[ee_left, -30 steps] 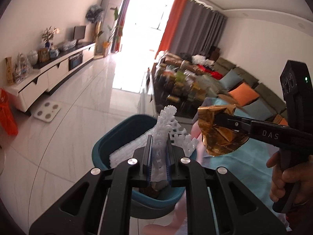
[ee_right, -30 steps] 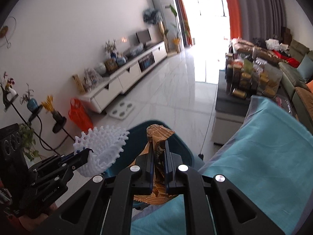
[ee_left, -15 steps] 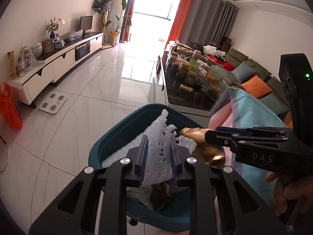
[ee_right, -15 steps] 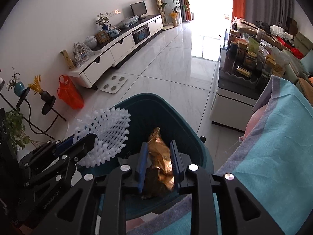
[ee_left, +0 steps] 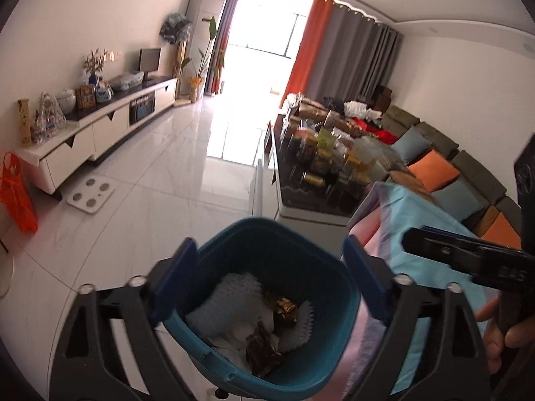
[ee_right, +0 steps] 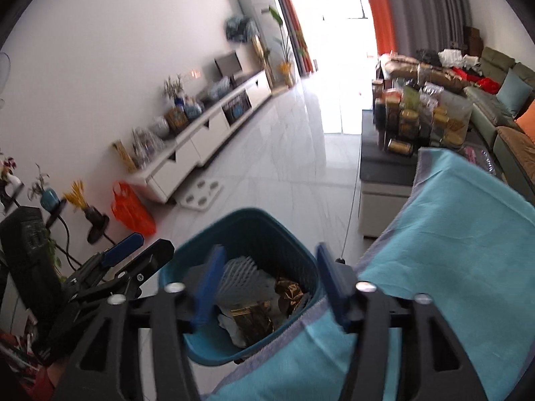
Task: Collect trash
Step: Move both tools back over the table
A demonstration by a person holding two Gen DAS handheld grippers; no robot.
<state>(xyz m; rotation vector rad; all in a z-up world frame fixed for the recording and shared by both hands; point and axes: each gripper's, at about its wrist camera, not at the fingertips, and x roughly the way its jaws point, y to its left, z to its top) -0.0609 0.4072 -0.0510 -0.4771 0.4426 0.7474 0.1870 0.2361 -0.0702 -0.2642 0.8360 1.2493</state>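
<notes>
Both grippers are hanging over the teal trash bin (ee_left: 341,300) right now, and neither has anything in it. The left gripper (ee_left: 269,280) has its jaws spread really wide and still opening, with its blue pads (ee_left: 174,280) sitting either side of the bin mouth and nothing between them but the view down inside. The right gripper (ee_right: 267,287) is opening too, not as wide, and also has no hold on anything.

All the trash is down in the bin: a white foam fruit net (ee_left: 234,295) on the left side, a crumpled gold foil wrapper (ee_left: 285,308) near the middle, a darker brown wrapper (ee_left: 262,356) nearer the camera, and another bit of white foam net (ee_left: 301,329) to the right. From the right wrist camera you get the same pile, with the ribbed white net (ee_right: 239,279) and gold foil (ee_right: 289,292) on top.

The bin stands on the white tiled floor (ee_left: 160,173), pushed right up against the teal cloth (ee_right: 451,234) that covers the surface on its right. Further off there's a coffee table crowded with jars (ee_left: 331,160), a sofa with orange and blue cushions (ee_left: 434,170) on the right, a white TV cabinet (ee_left: 100,130) along the left wall, a bathroom scale (ee_left: 91,195) and an orange plastic bag (ee_left: 16,197) on the floor.

A hand (ee_left: 505,334) on the right gripper's handle shows at the right edge of the left camera view.
</notes>
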